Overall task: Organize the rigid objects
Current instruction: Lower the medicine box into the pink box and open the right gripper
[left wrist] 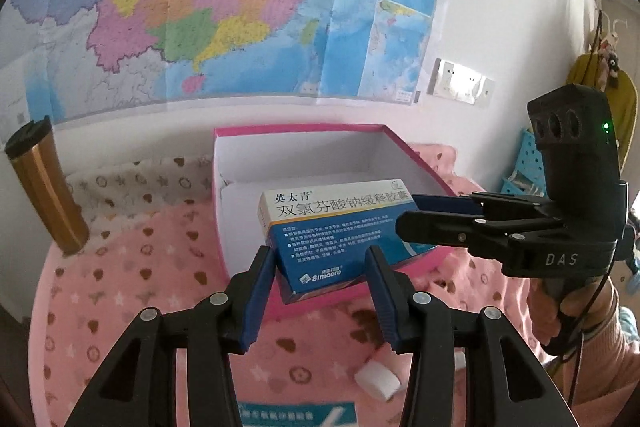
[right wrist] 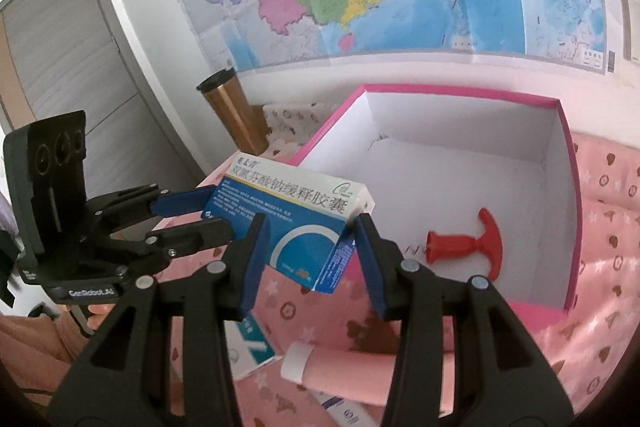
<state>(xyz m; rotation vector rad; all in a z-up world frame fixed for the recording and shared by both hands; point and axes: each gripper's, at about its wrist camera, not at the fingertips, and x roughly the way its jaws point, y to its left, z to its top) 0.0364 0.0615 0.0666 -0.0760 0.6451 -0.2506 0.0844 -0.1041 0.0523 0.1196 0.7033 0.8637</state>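
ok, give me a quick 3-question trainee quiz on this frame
1. True or false: the pink box is empty.
2. What grips the carton? A: the left gripper only. B: the right gripper only. C: both.
3. Name the tall gold thing standing by the wall, beside the pink box.

Key
1. False: a red piece lies inside.
2. C: each gripper clamps one end, and the carton hangs over the box's near edge.
3. The tumbler.
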